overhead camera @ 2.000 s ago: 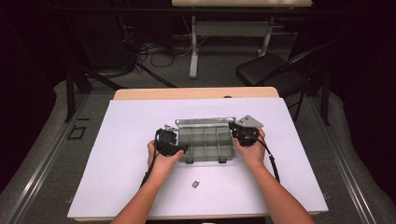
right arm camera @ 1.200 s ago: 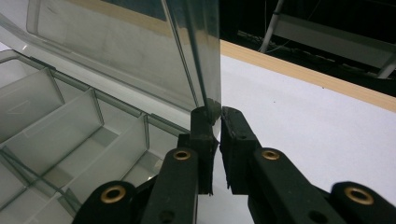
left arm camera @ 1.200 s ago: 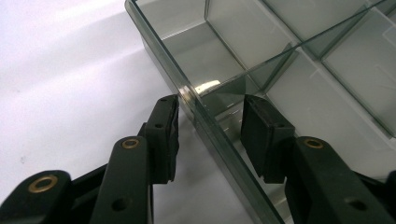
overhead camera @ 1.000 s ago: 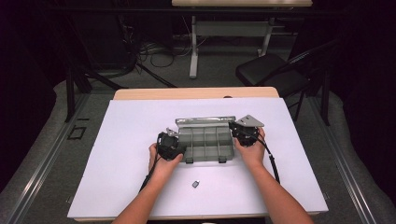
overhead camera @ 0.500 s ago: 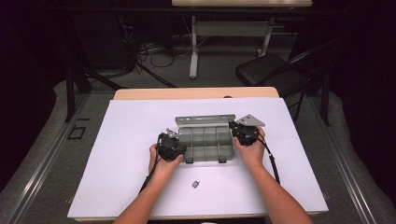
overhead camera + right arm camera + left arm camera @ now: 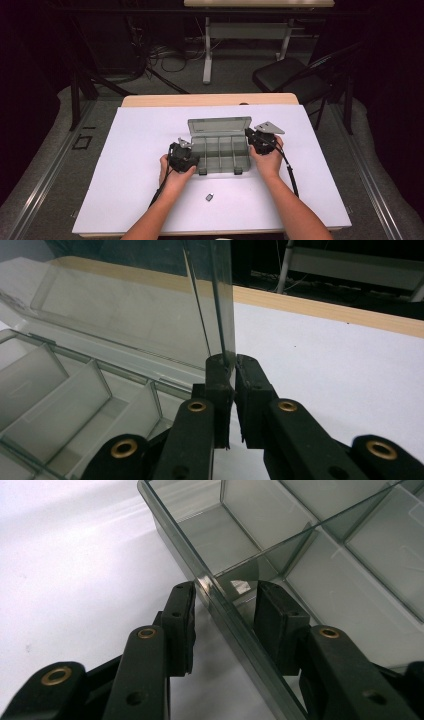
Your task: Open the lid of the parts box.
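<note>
High view: I see the clear organiser box (image 6: 220, 150) lying near the middle of the white table (image 6: 125, 165), its lid (image 6: 219, 125) raised nearly upright at the far edge. My left gripper (image 6: 184, 156) sits at the box's left wall; my right gripper (image 6: 260, 139) sits at the right end, by the lid's corner. A small dark piece (image 6: 210, 197) lies alone on the table, nearer to me than the box and apart from it. A black chair (image 6: 290, 80) stands beyond the table.

Left gripper view: the left gripper (image 6: 222, 607) straddles the box wall (image 6: 235, 625), 1 jaw outside, 1 inside. The jaws stand spread, with a gap between pad and wall on the outer side; not clamped. The box's compartments (image 6: 280, 525) show nothing inside.

Right gripper view: the right gripper (image 6: 231, 365) has both jaws pressed together on the thin edge of the lid (image 6: 150, 315), which rises steeply out of them. The compartments (image 6: 60, 400) lie below on the left. The table's wooden far edge (image 6: 320, 310) runs behind.
</note>
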Demonstrator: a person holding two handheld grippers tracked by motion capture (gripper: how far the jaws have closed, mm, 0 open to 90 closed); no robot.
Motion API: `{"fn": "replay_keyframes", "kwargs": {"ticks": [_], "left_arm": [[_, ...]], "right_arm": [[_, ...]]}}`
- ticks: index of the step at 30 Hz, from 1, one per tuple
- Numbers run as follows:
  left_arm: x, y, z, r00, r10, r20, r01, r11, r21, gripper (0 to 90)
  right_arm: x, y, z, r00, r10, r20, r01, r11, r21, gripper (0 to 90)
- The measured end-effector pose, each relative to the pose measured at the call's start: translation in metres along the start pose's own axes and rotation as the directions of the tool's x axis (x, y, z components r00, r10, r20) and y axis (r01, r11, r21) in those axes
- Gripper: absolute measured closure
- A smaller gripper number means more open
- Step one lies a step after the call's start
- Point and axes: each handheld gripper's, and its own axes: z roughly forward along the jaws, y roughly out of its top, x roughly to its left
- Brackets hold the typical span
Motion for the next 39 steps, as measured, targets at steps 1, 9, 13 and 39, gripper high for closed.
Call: {"fn": "replay_keyframes", "kwargs": {"ticks": [1,9,13,39], "left_arm": [[0.0,0.0,0.0,1.0,0.0,0.0,0.0,1.0,0.0,60.7],[0.0,0.0,0.0,1.0,0.0,0.0,0.0,1.0,0.0,60.7],[0.0,0.0,0.0,1.0,0.0,0.0,0.0,1.0,0.0,60.8],[0.0,0.0,0.001,1.0,-0.003,-0.003,0.003,1.0,-0.006,60.8]], "right_arm": [[0.0,0.0,0.001,1.0,0.008,0.001,-0.008,1.0,0.0,85.4],[-0.001,0.005,0.006,0.9989,0.044,0.013,-0.045,0.999,0.016,86.1],[-0.002,0.007,0.008,0.9977,0.065,0.017,-0.066,0.998,0.025,86.3],[-0.003,0.02,0.02,0.9888,0.138,0.056,-0.143,0.984,0.102,87.2]]}}
